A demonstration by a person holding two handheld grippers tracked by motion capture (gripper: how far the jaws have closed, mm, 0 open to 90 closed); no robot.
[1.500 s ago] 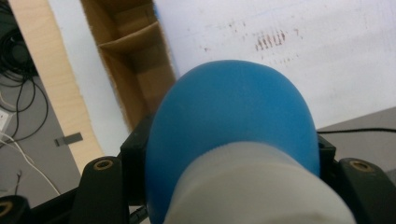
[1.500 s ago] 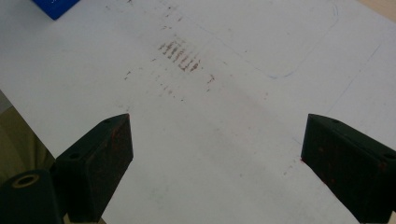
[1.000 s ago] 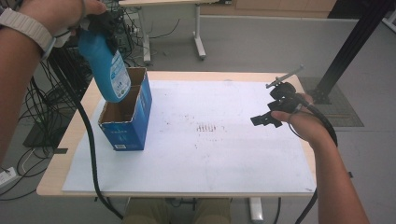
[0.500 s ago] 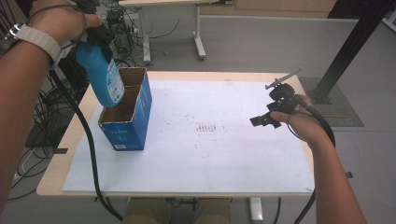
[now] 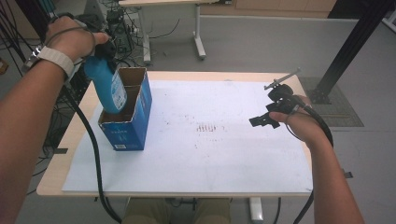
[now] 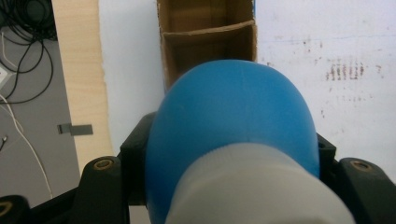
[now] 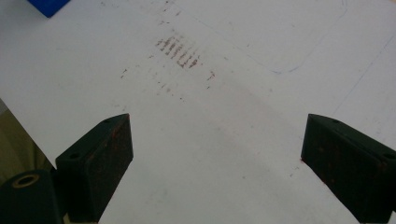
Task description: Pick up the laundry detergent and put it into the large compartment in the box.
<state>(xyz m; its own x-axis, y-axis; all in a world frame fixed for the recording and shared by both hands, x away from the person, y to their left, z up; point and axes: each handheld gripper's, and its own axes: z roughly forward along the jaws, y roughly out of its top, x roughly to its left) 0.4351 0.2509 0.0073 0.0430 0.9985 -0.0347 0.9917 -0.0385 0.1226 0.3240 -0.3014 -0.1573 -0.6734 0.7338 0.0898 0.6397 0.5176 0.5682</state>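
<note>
A blue bottle (image 5: pixel 105 87) with a white label hangs upside-side down into the near compartment of a blue cardboard box (image 5: pixel 127 126) on the table's left. My left gripper (image 5: pixel 100 51) is shut on the bottle's top end. In the left gripper view the blue bottle (image 6: pixel 233 135) sits between the jaws, above the open box (image 6: pixel 208 42) with its cardboard divider. My right gripper (image 5: pixel 259 121) hovers open over the right side of the white sheet (image 5: pixel 201 149), nothing between its jaws. The right gripper (image 7: pixel 217 154) looks down on bare white sheet (image 7: pixel 196 130).
Rust-coloured smudges (image 5: pixel 208 127) mark the middle of the sheet. The wooden table edge (image 5: pixel 77 126) lies left of the box. Cables (image 5: pixel 93 158) trail off the left side, a black post (image 5: pixel 348 51) stands at the back right, and another table's legs (image 5: pixel 198 32) stand behind.
My left gripper has lowered the blue bottle, which now reaches into the box's near compartment. The right gripper has stayed where it was.
</note>
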